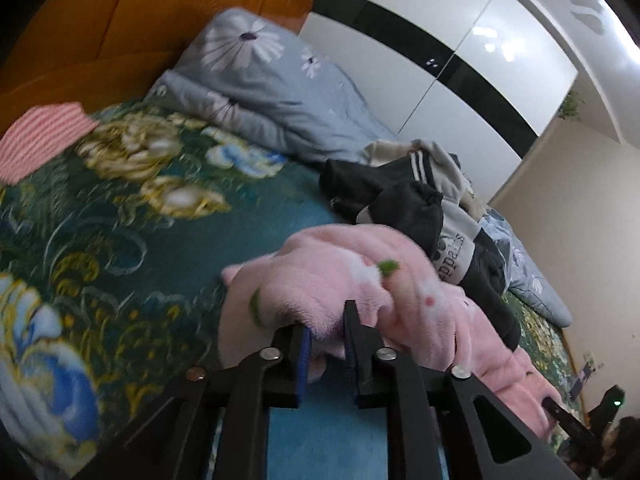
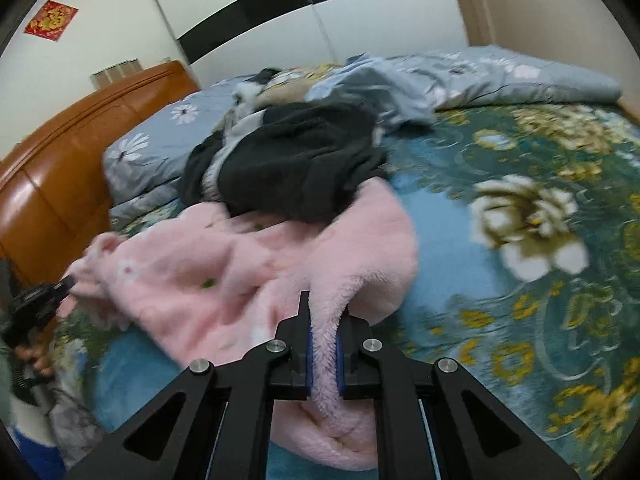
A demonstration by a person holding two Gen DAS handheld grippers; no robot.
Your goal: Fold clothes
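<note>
A pink fleece garment (image 1: 360,276) (image 2: 224,272) lies crumpled on the bed. In the left wrist view my left gripper (image 1: 326,316) stands slightly open at one edge of it. A fold of fleece sits loosely between the blue pads (image 1: 305,356). In the right wrist view that gripper (image 2: 66,280) shows at the garment's far left end. My right gripper (image 2: 326,320) is shut on a ridge of the pink fleece, lifted off the sheet. Its black body (image 1: 560,410) appears at the garment's other end in the left wrist view.
A pile of dark and grey clothes (image 1: 400,200) (image 2: 296,168) rests on the pink garment's far side. The bed has a teal floral sheet (image 1: 160,240) (image 2: 520,160), a grey-blue flowered quilt (image 1: 260,80) (image 2: 480,76) and a brown headboard (image 1: 120,20) (image 2: 60,160). A red striped cloth (image 1: 40,136) lies near the headboard.
</note>
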